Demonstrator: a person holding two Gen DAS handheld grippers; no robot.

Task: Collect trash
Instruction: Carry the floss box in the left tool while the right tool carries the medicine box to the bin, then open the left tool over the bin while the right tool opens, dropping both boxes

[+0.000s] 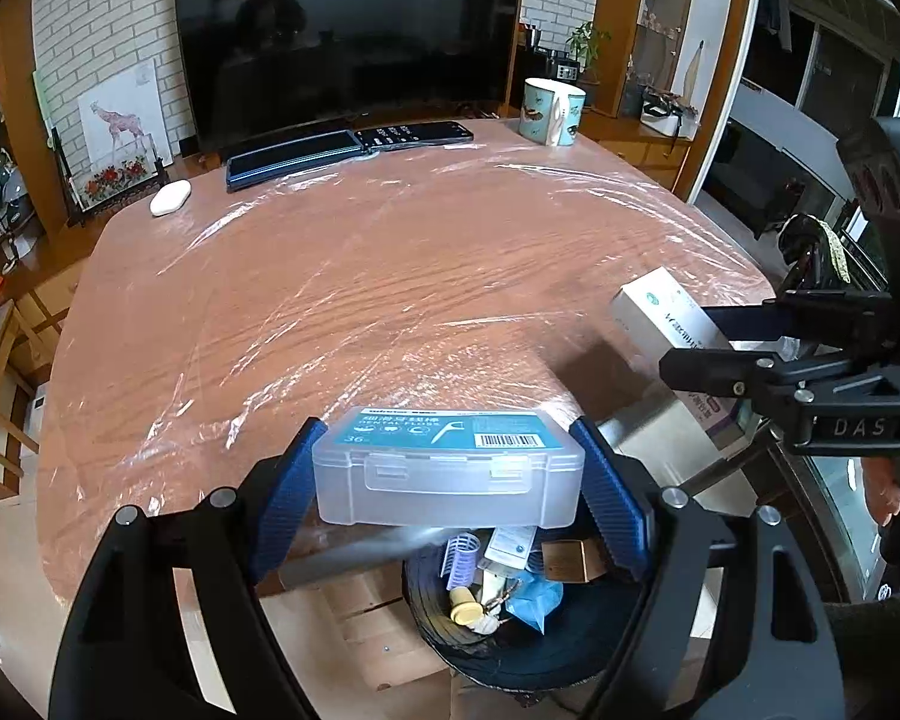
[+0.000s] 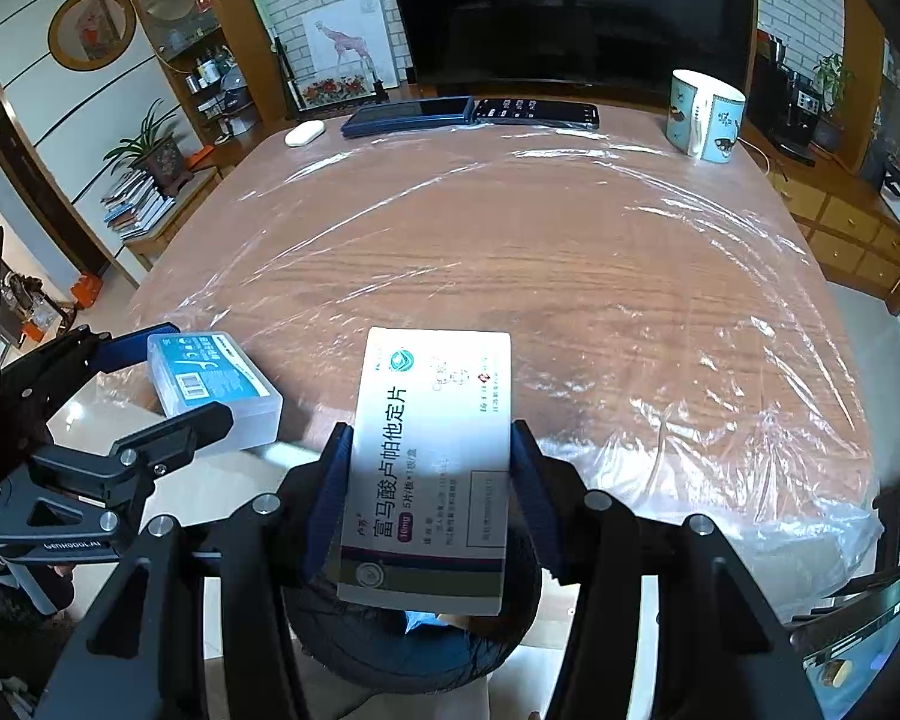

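Between the blue pads of my left tool (image 1: 447, 480) I hold a clear plastic dental floss box (image 1: 448, 468), gripped at both short ends and level. Directly below that tool sits a black trash bin (image 1: 450, 642), holding a purple hair roller (image 1: 463, 561), blue crumpled wrapping (image 1: 534, 600) and a small brown carton (image 1: 570, 561). To its right, my right tool (image 2: 429, 498) is clamped on the long sides of a white medicine carton (image 2: 432, 468) with printed Chinese text, its near end hanging over the bin's rim (image 2: 390, 660). Both tools hover side by side at the near edge of the table (image 1: 390, 276), which is wrapped in clear film. Far ahead of the tools, at the table's far edge, I note a mug (image 1: 552, 111), a black remote (image 1: 414, 135), a dark blue case (image 1: 297, 156) and a small white device (image 1: 171, 197), well apart from the held items.
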